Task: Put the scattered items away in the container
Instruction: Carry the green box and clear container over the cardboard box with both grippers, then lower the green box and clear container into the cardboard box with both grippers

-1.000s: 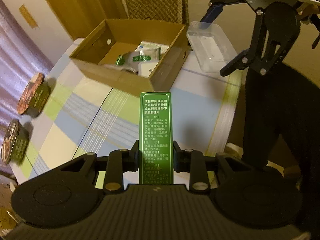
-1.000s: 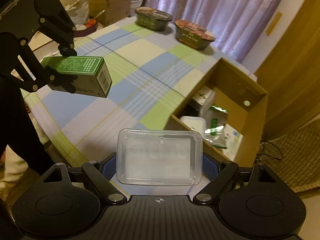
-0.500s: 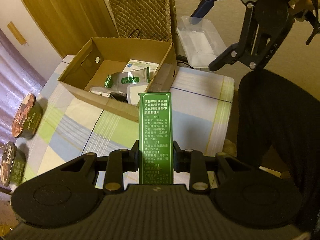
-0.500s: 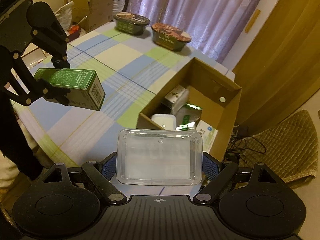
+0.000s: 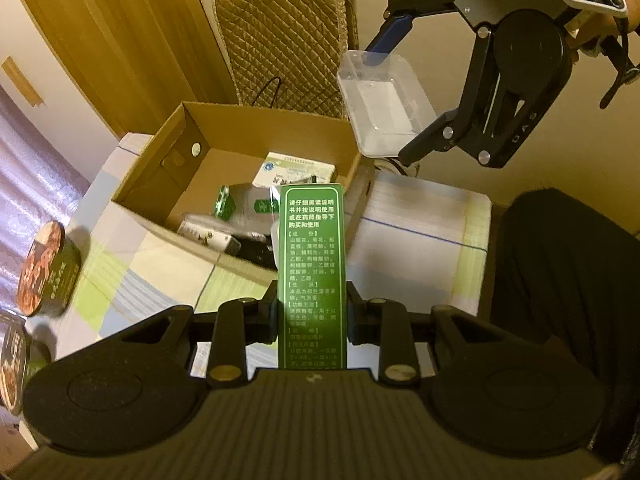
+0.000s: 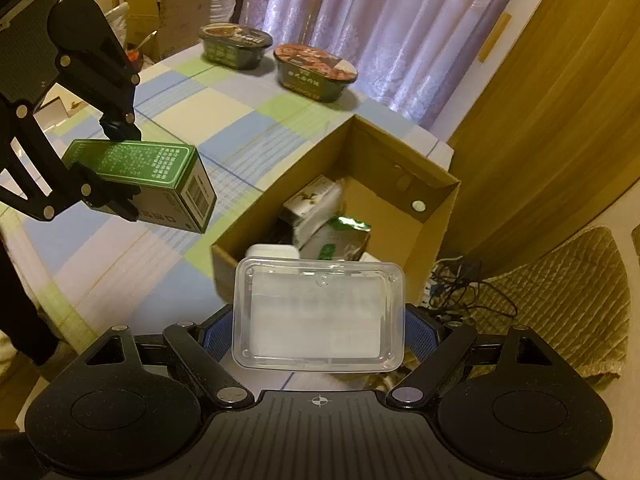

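Both tools have risen and swung toward the cardboard box (image 5: 256, 184) over the last second: in the left wrist view the box now sits closer under the camera and more of its floor shows, while in the right wrist view the box has slid from the right edge toward the middle. My reading is that both carries are nearly over, with only the drops left.

The left tool (image 5: 312, 312) is clamped on the green carton (image 5: 313, 264), pinching its long sides near the rear end, so the carton juts forward and level. Its far end overlaps the box's near wall in the left wrist view; from the right wrist view the carton (image 6: 160, 176) hangs above the checked bench (image 6: 176, 120), just short of the box's near corner.

The right tool (image 6: 318, 336) grips the clear plastic tray (image 6: 318, 316) by its short sides. The tray hovers in the air just beside the box's near-right corner, not yet above the opening.

Several packets already lie inside the box. Two bowl noodles (image 6: 314, 72) stand on the bench, well apart from the box.
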Demonstrator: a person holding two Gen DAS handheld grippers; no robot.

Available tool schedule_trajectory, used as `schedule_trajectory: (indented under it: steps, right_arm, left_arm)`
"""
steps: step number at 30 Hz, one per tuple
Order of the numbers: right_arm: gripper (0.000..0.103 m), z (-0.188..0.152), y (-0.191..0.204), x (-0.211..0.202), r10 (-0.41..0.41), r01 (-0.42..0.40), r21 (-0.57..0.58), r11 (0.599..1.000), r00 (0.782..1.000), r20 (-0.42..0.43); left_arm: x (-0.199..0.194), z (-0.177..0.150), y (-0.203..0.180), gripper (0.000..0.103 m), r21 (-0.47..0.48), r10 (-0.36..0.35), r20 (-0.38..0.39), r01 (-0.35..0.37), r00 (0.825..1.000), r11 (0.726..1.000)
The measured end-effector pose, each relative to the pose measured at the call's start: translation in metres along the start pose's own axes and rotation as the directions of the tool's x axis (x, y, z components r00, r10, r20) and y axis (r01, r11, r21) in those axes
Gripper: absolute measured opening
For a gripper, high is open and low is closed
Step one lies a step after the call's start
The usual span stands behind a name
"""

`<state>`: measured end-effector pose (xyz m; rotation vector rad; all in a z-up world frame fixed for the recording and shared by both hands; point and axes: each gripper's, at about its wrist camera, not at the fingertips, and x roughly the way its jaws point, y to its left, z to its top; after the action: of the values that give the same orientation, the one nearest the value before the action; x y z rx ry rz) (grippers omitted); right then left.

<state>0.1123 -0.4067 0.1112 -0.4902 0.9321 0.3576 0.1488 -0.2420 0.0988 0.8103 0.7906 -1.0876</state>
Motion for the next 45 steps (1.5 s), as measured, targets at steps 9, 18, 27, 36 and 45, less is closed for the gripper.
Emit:
schedule_trajectory:
  steps: [9, 18, 27, 36, 45]
  right_arm:
    - [0.088, 0.008, -0.029, 0.024, -0.007, 0.007, -0.003, 1.0, 1.0, -0.017]
    - [0.088, 0.014, -0.044, 0.042, 0.003, -0.004, -0.01, 1.0, 1.0, -0.029]
    - [0.088, 0.016, -0.052, 0.062, 0.012, -0.012, -0.016, 1.0, 0.999, -0.039]
    - [0.088, 0.016, -0.055, 0.077, 0.018, -0.019, -0.027, 0.999, 0.999, -0.047]
    - [0.088, 0.016, -0.062, 0.087, 0.013, -0.015, -0.028, 0.999, 0.999, -0.053]
  left_arm:
    - [0.03, 0.022, 0.02, 0.025, 0.026, -0.014, -0.01, 0.015, 1.0, 1.0]
    - [0.052, 0.033, 0.034, 0.025, 0.039, -0.032, -0.016, 0.033, 0.999, 0.999]
    - [0.07, 0.04, 0.047, 0.025, 0.039, -0.035, -0.016, 0.035, 0.999, 0.999]
    - [0.086, 0.043, 0.056, 0.025, 0.04, -0.038, -0.027, 0.039, 0.999, 0.998]
    - [0.1, 0.046, 0.067, 0.025, 0.03, -0.034, -0.031, 0.035, 0.999, 0.999]
